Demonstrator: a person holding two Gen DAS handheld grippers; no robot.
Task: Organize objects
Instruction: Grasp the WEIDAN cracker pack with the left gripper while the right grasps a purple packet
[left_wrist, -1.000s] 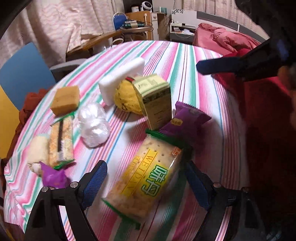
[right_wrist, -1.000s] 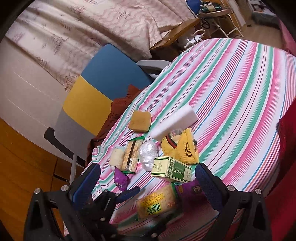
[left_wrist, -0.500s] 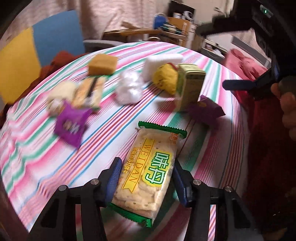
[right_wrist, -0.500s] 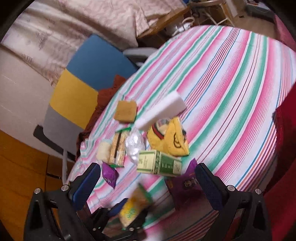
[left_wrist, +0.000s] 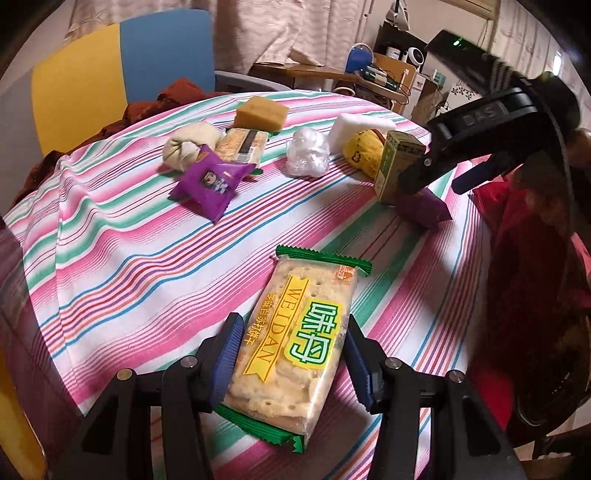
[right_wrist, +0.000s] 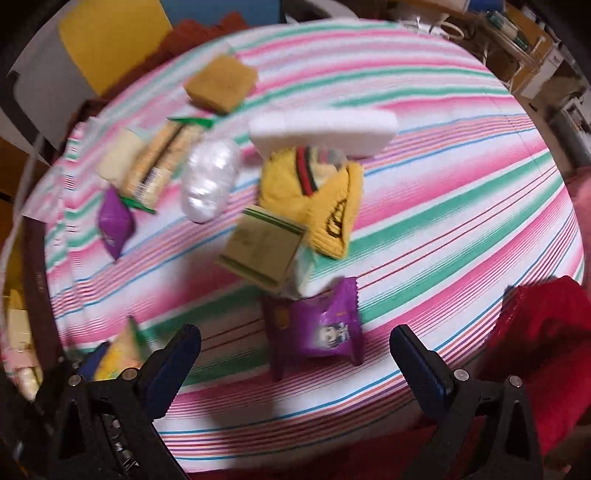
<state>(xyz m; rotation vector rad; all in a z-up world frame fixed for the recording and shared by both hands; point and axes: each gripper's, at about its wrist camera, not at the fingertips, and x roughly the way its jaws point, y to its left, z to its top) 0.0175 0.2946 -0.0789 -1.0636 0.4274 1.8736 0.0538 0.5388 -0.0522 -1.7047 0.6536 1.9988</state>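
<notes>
Between left tongs (left_wrist: 290, 360), cracker packet (left_wrist: 295, 341)

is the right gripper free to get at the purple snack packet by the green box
Probably yes. The right gripper is open and empty, and the purple snack packet lies just ahead between its fingers with nothing over it. The green box stands close behind, touching it or nearly so.
</notes>
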